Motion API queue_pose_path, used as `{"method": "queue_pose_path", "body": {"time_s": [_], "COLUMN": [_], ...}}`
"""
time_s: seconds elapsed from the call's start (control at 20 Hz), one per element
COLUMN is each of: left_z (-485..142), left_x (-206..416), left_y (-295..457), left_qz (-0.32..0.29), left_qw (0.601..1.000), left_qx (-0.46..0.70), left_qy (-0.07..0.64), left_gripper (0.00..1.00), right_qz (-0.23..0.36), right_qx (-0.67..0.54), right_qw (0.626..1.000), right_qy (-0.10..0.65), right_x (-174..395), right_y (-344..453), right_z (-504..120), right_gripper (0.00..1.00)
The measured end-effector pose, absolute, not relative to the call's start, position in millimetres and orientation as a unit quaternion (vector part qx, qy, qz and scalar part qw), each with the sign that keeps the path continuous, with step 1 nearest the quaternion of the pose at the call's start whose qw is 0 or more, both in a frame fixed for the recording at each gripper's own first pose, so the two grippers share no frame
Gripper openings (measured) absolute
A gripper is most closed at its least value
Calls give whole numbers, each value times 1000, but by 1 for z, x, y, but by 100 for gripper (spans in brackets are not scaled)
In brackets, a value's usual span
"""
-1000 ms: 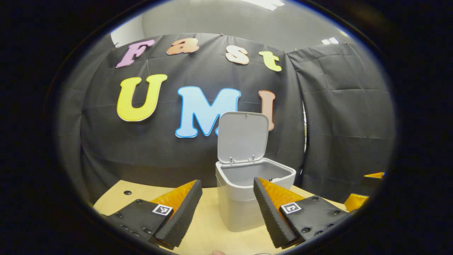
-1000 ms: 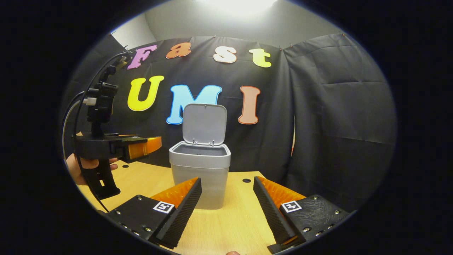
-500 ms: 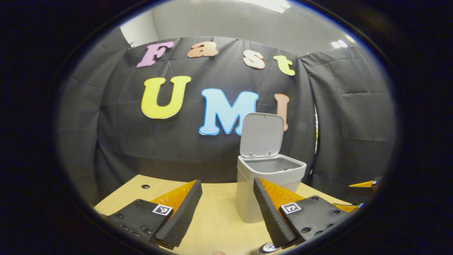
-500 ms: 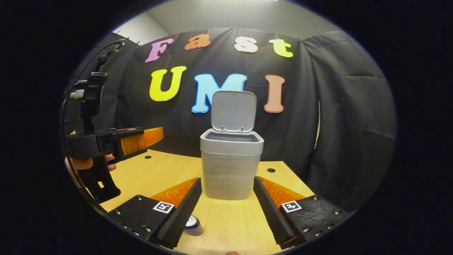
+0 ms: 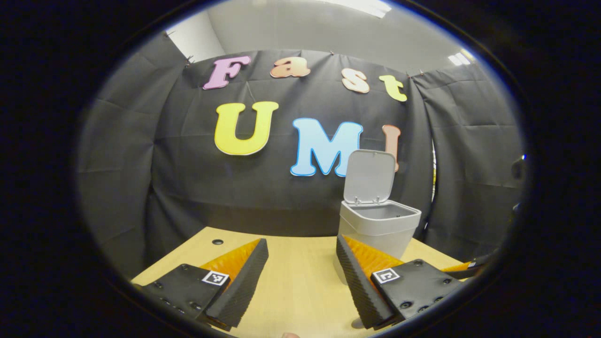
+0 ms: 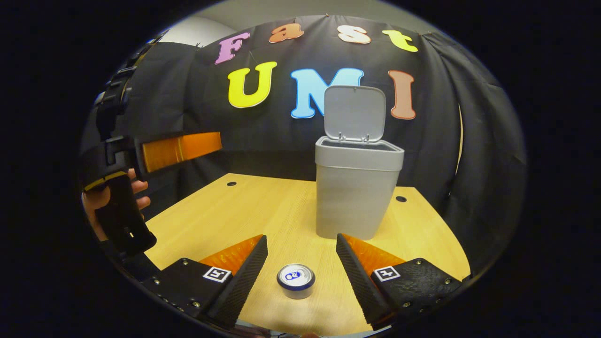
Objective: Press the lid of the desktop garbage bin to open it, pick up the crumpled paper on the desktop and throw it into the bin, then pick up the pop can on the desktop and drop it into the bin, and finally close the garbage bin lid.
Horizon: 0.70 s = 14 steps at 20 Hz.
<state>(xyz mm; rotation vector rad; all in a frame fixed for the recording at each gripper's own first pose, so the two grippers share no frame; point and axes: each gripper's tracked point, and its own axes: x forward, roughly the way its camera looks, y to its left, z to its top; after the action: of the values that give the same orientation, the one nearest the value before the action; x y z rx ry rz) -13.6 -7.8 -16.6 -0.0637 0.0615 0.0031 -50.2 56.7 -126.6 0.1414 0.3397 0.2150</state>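
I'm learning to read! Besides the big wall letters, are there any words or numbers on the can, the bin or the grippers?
Can: a small mark on its top, too blurred to read.
Bin: no writing visible.
Right gripper: square black-and-white tags on its fingers, patterns rather than words.
Left gripper: the same kind of tags, nothing to read.

Wooden table (image 6: 235, 211) with a bin and a can

A grey bin (image 6: 354, 190) stands toward the back of the table with its lid (image 6: 354, 112) raised, and a pop can (image 6: 295, 280) stands upright near the front edge, well apart from it.
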Motion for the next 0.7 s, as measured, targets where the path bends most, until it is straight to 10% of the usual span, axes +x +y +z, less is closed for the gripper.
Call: {"method": "queue_pose_path", "body": {"time_s": [0.7], "left_z": [-15], "left_x": [-39], "left_y": [38], "left_qz": [-15], "left_qw": [999], "left_qx": [-27], "left_qy": [34], "left_gripper": [96], "right_qz": [67], "right_qx": [59], "right_qw": [961], "right_qy": [262], "right_x": [-38], "right_y": [79], "right_z": [-180], "right_gripper": [95]}}
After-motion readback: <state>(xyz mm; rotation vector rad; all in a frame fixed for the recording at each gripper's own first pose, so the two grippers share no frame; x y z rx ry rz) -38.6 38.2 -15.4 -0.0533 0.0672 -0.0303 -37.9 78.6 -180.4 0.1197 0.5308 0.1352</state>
